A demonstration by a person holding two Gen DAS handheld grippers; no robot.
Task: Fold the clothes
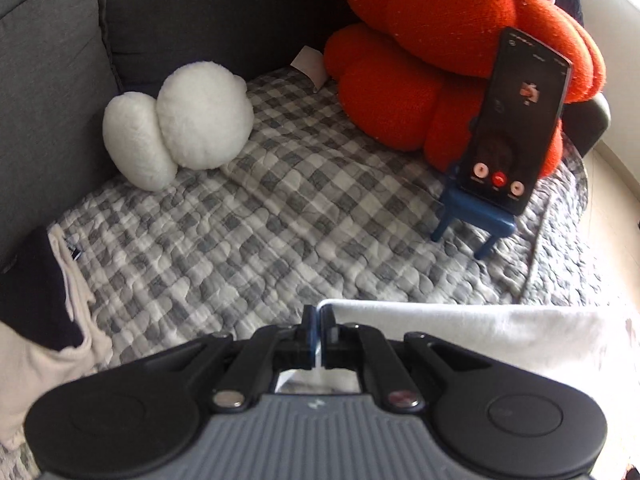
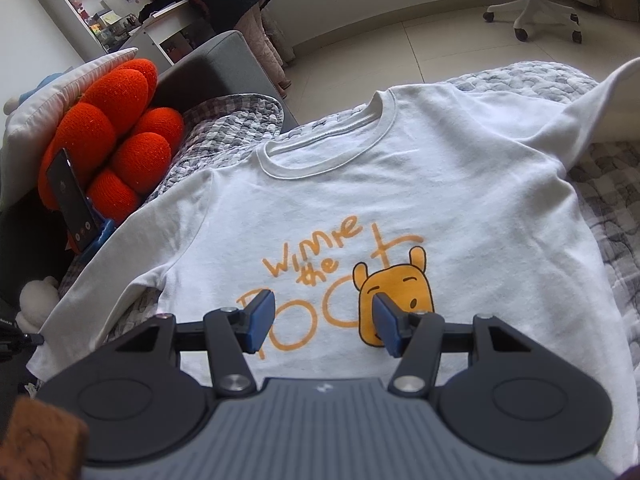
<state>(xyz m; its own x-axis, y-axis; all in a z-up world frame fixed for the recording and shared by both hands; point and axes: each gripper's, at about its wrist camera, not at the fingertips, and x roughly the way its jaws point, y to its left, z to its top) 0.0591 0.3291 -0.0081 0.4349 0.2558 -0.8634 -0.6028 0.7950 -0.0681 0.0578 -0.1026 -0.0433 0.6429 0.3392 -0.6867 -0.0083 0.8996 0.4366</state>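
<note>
White printed shirt lies spread, face-up.

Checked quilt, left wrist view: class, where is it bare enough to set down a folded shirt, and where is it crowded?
Free: the wide middle of the checked quilt, bordered by the white plush, the blue phone stand and the left gripper. Crowded: the far right with the orange cushion and phone, and the near-left clothes pile.

White shirt with orange lettering, grey-and-white checked quilt, orange cushion, blue-padded tongs.
</note>
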